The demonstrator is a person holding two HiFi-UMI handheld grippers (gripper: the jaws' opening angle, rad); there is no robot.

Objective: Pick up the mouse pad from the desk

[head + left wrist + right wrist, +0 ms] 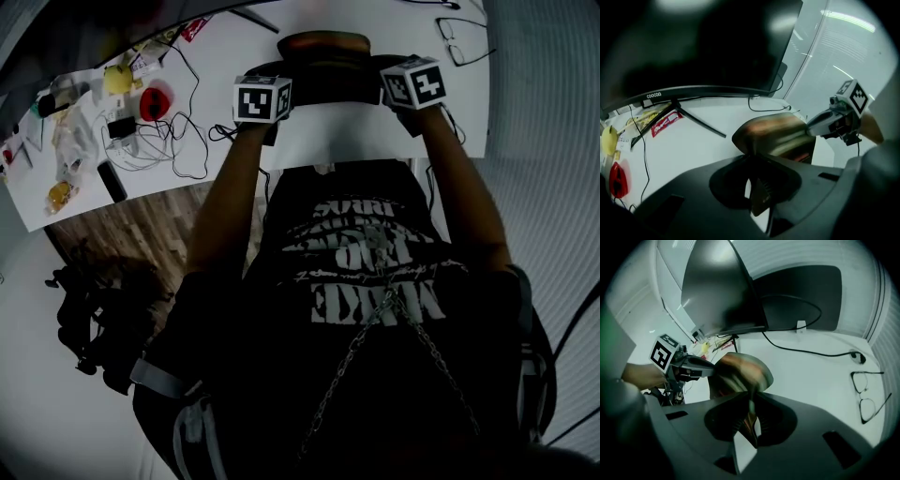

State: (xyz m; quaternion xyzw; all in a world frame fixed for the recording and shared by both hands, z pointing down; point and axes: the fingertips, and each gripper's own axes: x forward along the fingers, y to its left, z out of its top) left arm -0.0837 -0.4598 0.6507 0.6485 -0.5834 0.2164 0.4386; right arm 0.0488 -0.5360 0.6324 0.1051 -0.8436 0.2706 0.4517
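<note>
**Both grippers clamped on the mouse pad, bowed between them**

The left gripper [751,161] has its jaws closed on one end of the mouse pad [776,133]. The right gripper [752,399] is clamped on the opposite end — in each gripper view the thin edge of the pad runs in between the jaws. Between the two grippers the pad arches upward in a hump, showing a dark, brownish surface.

In the head view the pad sits over the near middle of the white tabletop [225,56], just ahead of the person's chest. Whether its lower edge touches the tabletop cannot be told.

Behind the pad stands a dark monitor [693,47] on splayed stand legs, with a black cable [806,351] trailing across the tabletop behind it. A pair of glasses [867,394] lies to the person's right, well apart from the pad. Far to the left — also well apart — are a tangle of wires [155,145], a red object [157,98] and a yellow one [117,80]
</note>
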